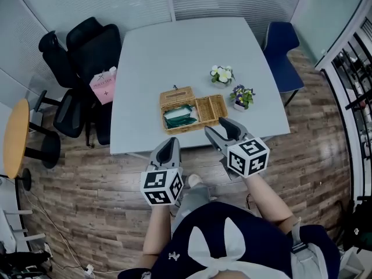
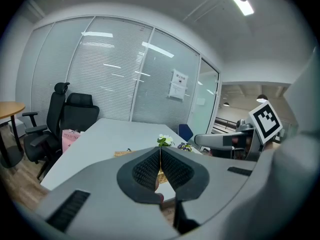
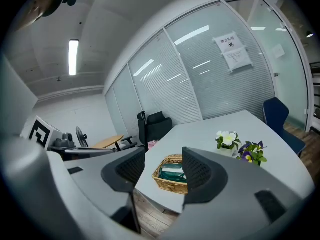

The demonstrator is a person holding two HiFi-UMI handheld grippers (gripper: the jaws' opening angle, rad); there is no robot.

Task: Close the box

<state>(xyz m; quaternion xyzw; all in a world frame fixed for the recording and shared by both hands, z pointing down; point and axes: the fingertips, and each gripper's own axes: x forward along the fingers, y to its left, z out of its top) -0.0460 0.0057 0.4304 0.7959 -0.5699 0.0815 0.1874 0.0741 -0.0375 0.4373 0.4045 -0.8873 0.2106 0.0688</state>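
Wicker rectangular box (image 1: 192,112) open, lid (image 1: 176,95) flipped back, near front edge of grey table (image 1: 174,51), head view | left gripper view: left gripper (image 2: 160,151) jaws together, empty | right gripper view: right gripper (image 3: 164,156) jaws spread, empty, box ahead | best, I judge: catch lid's free edge, fold gently.

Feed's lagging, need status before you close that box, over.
Left gripper shut, empty; right gripper open, empty, both short of the box. Box open, green pack inside. Two flower pots beside it, apart.

No wording reads clearly. A pink bag (image 1: 103,86) bears a dark line of print (too small to read), and a paper notice (image 3: 232,52) on the glass wall (image 3: 200,89) stays illegible.
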